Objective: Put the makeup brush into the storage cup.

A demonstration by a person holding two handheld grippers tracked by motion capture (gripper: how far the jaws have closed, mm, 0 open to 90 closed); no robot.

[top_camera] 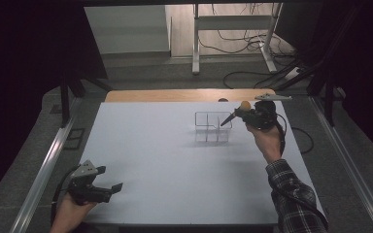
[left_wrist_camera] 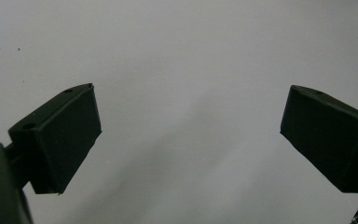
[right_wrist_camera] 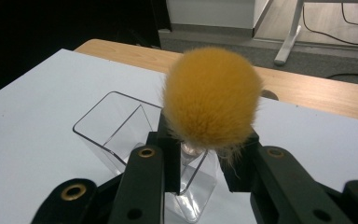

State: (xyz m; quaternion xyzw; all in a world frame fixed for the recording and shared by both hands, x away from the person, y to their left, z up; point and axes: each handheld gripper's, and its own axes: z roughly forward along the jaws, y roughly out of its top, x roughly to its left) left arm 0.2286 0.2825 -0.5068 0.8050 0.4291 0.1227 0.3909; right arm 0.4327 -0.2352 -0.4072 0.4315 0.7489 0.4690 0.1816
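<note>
A makeup brush with a fluffy orange head is clamped at its neck between the jaws of my right gripper. In the high view the brush head points up and back, and its dark handle slants down-left over a clear plastic compartment box. My right gripper hovers just right of that box. The box looks empty where I can see into it. My left gripper rests near the table's front left corner, and it is open over bare white tabletop.
The white table top has a wooden strip along its back edge. Behind it stand desk legs and floor cables. Metal rails run along both sides of the table.
</note>
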